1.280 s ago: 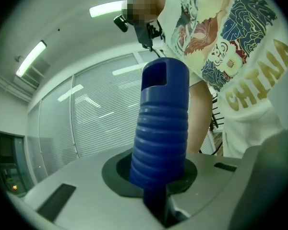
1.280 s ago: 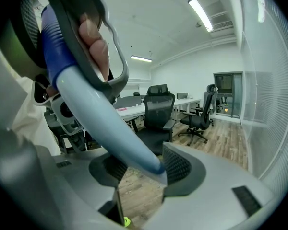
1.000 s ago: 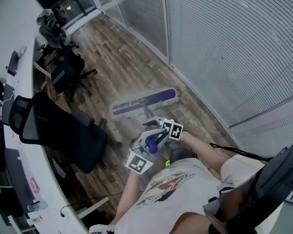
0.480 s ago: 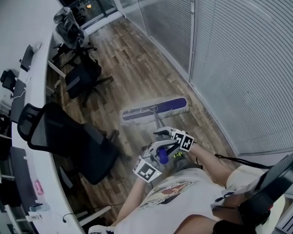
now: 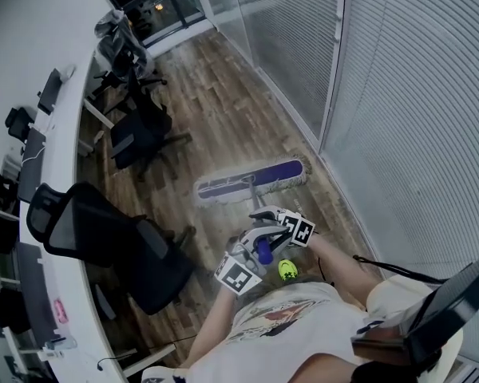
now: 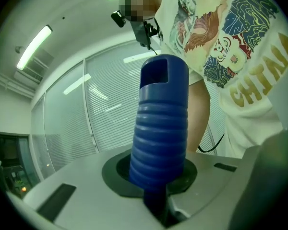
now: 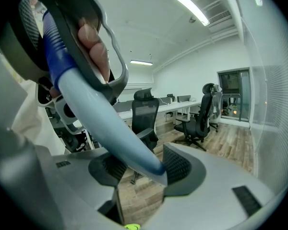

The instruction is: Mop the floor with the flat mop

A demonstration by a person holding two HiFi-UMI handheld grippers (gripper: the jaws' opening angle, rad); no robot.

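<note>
Flat mop (image 5: 267,174) slid nearer the wall (image 5: 383,118), jaws clamped.

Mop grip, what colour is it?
The grip is blue and ribbed; it shows best in the left gripper view.

Left gripper (image 5: 251,252): rounded pale grey plastic shell, dark pads, cube of black-and-white square markers.
Right gripper (image 5: 265,216): same build and markings.
T-shirt (image 5: 279,325): white, short-sleeved, multicoloured print, gold lettering.
Shorts (image 5: 391,282): pale.
Shoe (image 5: 287,270): neon yellow-green.
Cable (image 5: 383,265): thin, black, at the hip.
</note>
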